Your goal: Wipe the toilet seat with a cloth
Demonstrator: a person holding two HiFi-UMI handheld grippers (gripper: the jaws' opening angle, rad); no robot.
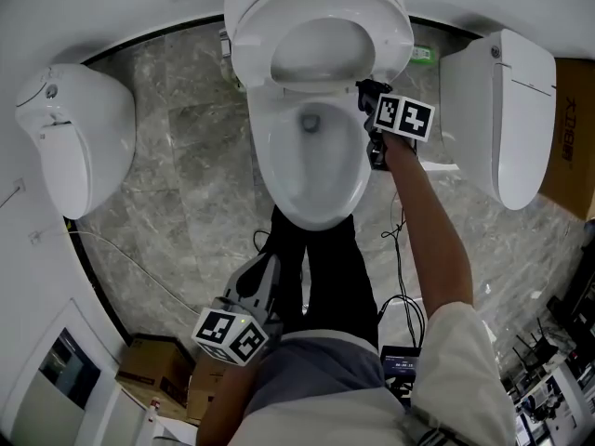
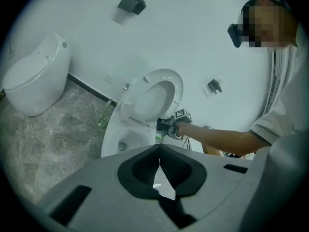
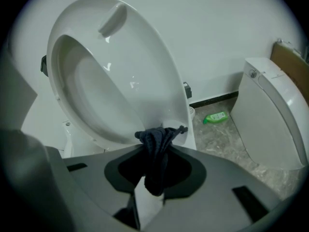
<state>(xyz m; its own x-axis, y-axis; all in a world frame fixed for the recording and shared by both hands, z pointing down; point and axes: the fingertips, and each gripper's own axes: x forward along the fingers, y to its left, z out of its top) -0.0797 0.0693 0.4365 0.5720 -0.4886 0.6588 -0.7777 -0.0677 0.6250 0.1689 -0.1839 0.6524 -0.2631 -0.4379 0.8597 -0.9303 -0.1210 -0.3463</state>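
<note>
We see the right tongs [image 1: 370, 98] reached out to the right side of the white ceramic toilet, clamped on a bunched dark navy cloth [image 3: 155, 141] that sticks out past their tips. The cloth sits at the lower right edge of the glossy white toilet seat [image 3: 145, 71], which stands raised and tilted back towards the white wall; in the right gripper view the bunch looks to be touching that edge, just above the rim of the open white toilet bowl [image 1: 265, 165]. The black-and-white marker cube on the right tongs faces up in the head view, with the person's bare forearm [image 1: 432, 221] stretched out behind it. The left tongs [image 2: 159, 150] are held low and close to the person's body, well apart from the toilet, with their tips together and nothing between them; their view looks across at the bowl, the raised seat and the other arm. On the grey marbled stone floor [image 1: 186, 184] a small green plastic bottle [image 3: 216, 117] lies near the wall to the right of the toilet. Two more white toilets with closed lids stand on either side, one at the left [image 1: 65, 133] and one at the right [image 1: 507, 110], and a brown cardboard box [image 1: 572, 137] stands just beyond the right one.
</note>
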